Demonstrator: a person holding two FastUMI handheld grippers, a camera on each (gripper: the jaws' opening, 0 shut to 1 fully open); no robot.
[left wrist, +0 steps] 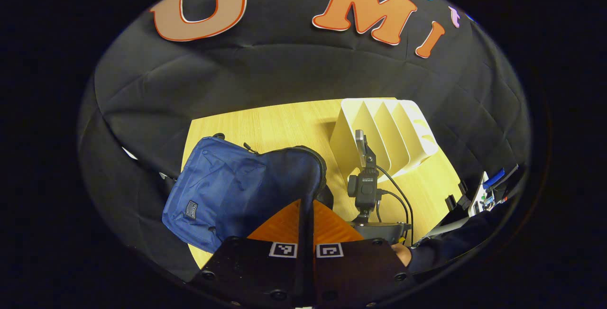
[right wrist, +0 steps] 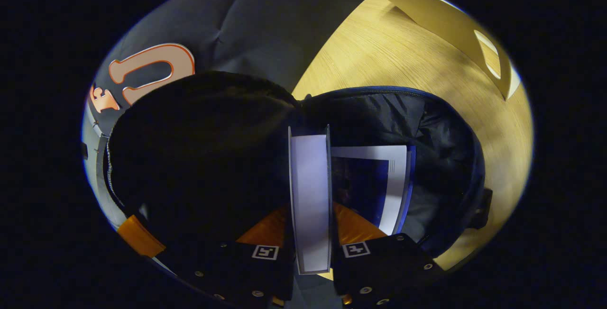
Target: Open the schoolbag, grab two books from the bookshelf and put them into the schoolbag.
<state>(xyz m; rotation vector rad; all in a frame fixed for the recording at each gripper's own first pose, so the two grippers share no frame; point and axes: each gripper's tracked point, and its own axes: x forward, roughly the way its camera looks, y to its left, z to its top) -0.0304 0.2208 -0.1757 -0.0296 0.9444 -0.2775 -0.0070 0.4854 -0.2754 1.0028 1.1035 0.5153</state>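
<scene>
desk (left wrist: 284, 119): carries your schoolbag and bookshelf | schoolbag (left wrist: 223, 190): open, left of bookshelf (left wrist: 384, 129) | 2 books: book (right wrist: 310, 200) clamped over bag mouth, second book (right wrist: 379, 181) inside | right gripper (right wrist: 310, 252): fingers clenched on book | left gripper (left wrist: 306, 247): fingers pinching bag rim

Schoolbag (right wrist: 441, 124) interior dark — second book (right wrist: 379, 181) half hidden behind held book (right wrist: 310, 195).

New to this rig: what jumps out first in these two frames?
In the right gripper view, a book stands edge-on, clamped between the right gripper fingers over the open blue schoolbag, with another book already inside. In the left gripper view, the left gripper pinches the bag's rim, with the white bookshelf behind on the wooden table.
</scene>
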